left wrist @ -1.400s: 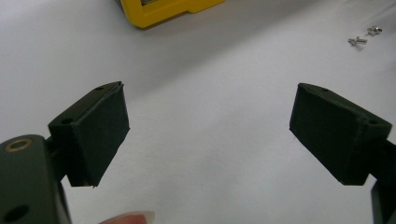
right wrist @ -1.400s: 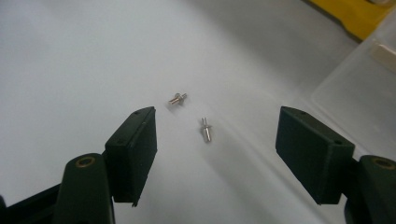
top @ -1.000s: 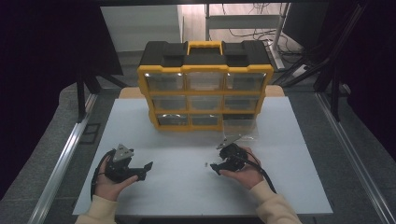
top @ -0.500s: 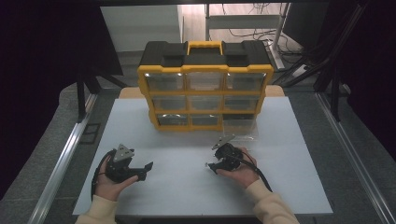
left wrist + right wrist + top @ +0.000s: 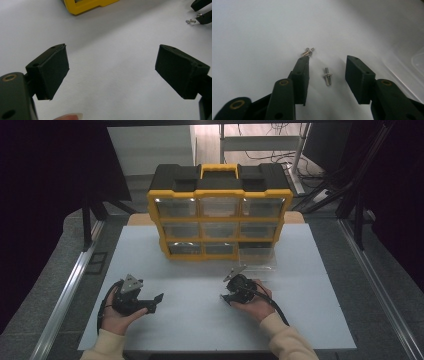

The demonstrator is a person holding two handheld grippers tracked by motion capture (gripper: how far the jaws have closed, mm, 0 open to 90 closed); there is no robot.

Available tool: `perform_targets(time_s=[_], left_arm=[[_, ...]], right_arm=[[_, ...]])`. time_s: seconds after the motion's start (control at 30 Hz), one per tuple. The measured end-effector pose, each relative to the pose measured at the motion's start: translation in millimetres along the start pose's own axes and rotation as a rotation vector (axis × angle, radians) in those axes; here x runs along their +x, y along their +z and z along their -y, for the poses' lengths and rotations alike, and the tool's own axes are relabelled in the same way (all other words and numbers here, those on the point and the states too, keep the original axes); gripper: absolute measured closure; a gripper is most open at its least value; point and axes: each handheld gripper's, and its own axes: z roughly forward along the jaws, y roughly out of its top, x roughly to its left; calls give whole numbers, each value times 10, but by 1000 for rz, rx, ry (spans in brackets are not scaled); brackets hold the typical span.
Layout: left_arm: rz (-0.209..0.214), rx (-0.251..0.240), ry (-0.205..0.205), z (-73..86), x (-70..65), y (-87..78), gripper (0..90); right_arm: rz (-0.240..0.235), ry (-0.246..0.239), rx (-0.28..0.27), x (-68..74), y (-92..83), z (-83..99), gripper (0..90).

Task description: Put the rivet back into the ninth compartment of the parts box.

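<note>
Seen from the high view: right gripper (image 5: 226,296) low on the white table (image 5: 310,320), at about 5 o'clock from the yellow organizer (image 5: 220,222); left gripper (image 5: 150,302) at about 7 o'clock from it, well apart from the other. Too small there to make out any small metal part.

Shown better in the right gripper view: right gripper (image 5: 327,75) with jaws half apart, having just been closing, around a small metal stud (image 5: 327,76) lying on the table, pads not touching it. Second stud (image 5: 308,52) just beyond the tip of the jaw at 9 o'clock, outside the gap.

In the left gripper view: left gripper (image 5: 111,72) with jaws wide apart, nothing between them, bare table below. Far at 1 o'clock, the other gripper's jaw tips and a stud (image 5: 190,21) beside them; a yellow corner of the organizer at 11 o'clock.

Organizer: black top, yellow handle, three rows of clear drawers; contents impossible to tell. One clear drawer (image 5: 257,256) pulled out at the lower row, at 4 o'clock of the organizer, contents not visible either.

Surface: plain white board on a grey floor, metal rails at both sides. Room: dark at 9 and 3 o'clock, cables and a metal frame at 12 o'clock.
</note>
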Motion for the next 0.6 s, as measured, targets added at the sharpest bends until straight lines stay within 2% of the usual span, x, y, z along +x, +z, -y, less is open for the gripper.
perform_targets(time_s=[0.2,0.23,0.27,0.33,0.5,0.6], left_arm=[[-1,-1,-3,1,5,-6,121],[-2,-2,-4,1,6,-8,121],[-2,-2,-4,0,7,-9,121],[-2,-3,-4,0,9,-11,121],[-3,-1,-2,2,11,-10,121],[-4,-1,-3,4,14,-9,121]], right_arm=[[-17,10,7,-12,-2,-5,626],[-21,6,15,-10,-8,-9,667],[-21,6,15,-10,-8,-9,667],[-27,1,23,0,-12,-16,731],[-50,-8,27,1,-13,-19,820],[-52,-8,28,1,-13,-20,823]])
